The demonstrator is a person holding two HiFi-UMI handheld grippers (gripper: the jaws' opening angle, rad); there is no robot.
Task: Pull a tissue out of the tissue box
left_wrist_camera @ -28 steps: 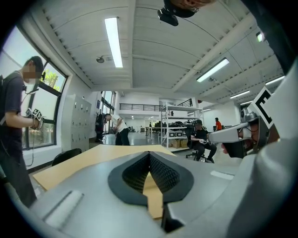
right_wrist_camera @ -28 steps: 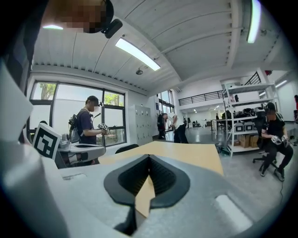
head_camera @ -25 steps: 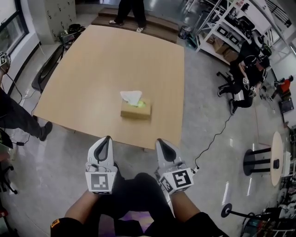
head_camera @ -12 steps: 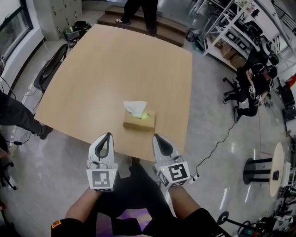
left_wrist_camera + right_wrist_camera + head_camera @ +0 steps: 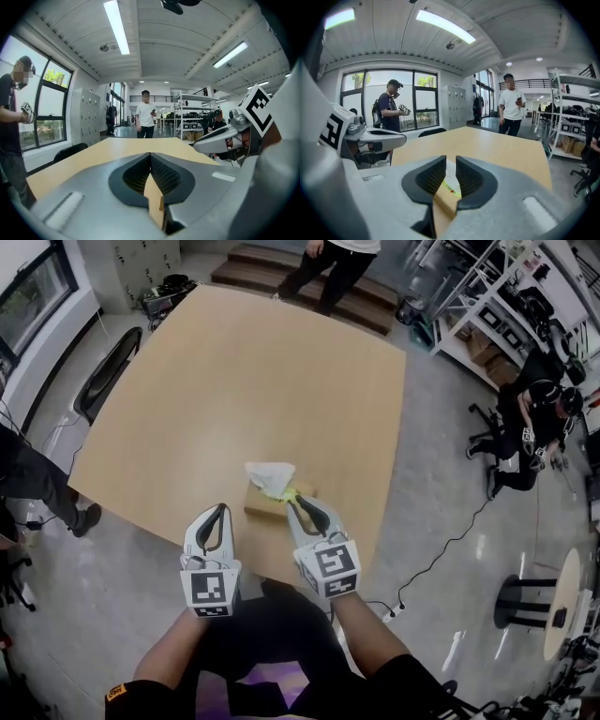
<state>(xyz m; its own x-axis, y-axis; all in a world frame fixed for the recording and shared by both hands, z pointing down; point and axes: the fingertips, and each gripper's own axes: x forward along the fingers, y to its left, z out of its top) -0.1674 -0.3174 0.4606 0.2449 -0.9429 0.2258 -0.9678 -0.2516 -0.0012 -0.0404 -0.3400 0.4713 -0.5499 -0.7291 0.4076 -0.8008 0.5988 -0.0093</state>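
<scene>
Risk: right hand-held gripper [image 5: 299, 506], jaws opening, narrow and empty, may miss the tissue [image 5: 270, 474] ahead and shove the tissue box [image 5: 262, 507].

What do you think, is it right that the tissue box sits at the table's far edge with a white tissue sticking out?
Not quite: the head view shows the tissue box at the near edge of the table, not the far one. The white tissue does stick out of it.

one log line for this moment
stage: pre-grasp | right hand-held gripper: jaws opening, nothing gripped, at tissue box | left hand-held gripper: shut, empty | tissue: unpulled
</scene>
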